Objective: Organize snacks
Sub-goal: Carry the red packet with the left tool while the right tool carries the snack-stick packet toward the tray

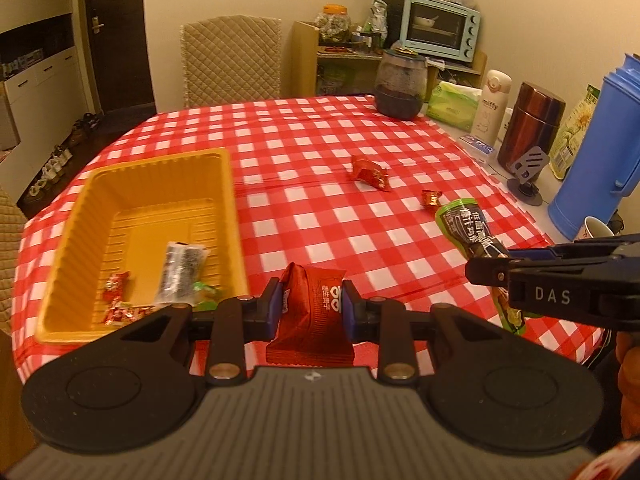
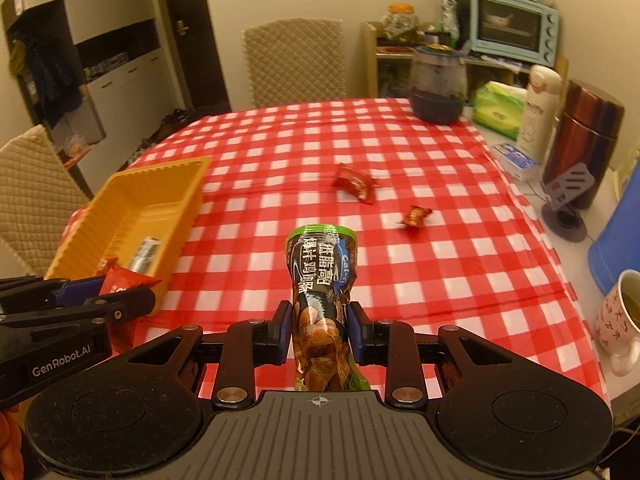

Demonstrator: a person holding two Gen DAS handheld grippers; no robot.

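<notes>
My left gripper (image 1: 311, 307) is shut on a red snack packet (image 1: 316, 304), held above the table just right of the yellow tray (image 1: 168, 172). The tray holds a silver packet (image 1: 182, 270) and small red candies (image 1: 116, 286). My right gripper (image 2: 319, 326) is shut on a tall green-and-black snack pouch (image 2: 322, 276); it shows in the left wrist view as the right gripper (image 1: 492, 270) with the pouch (image 1: 468, 224). Two red wrapped snacks lie loose on the checked cloth: a larger one (image 2: 356, 186) and a small one (image 2: 416, 216).
Along the table's right side stand a dark jar (image 2: 438, 88), green tissue pack (image 2: 498, 108), white bottle (image 2: 538, 108), brown flask (image 2: 586, 136), blue jug (image 1: 600, 144) and a mug (image 2: 620, 316). Quilted chairs (image 2: 296, 60) stand at the far and left edges.
</notes>
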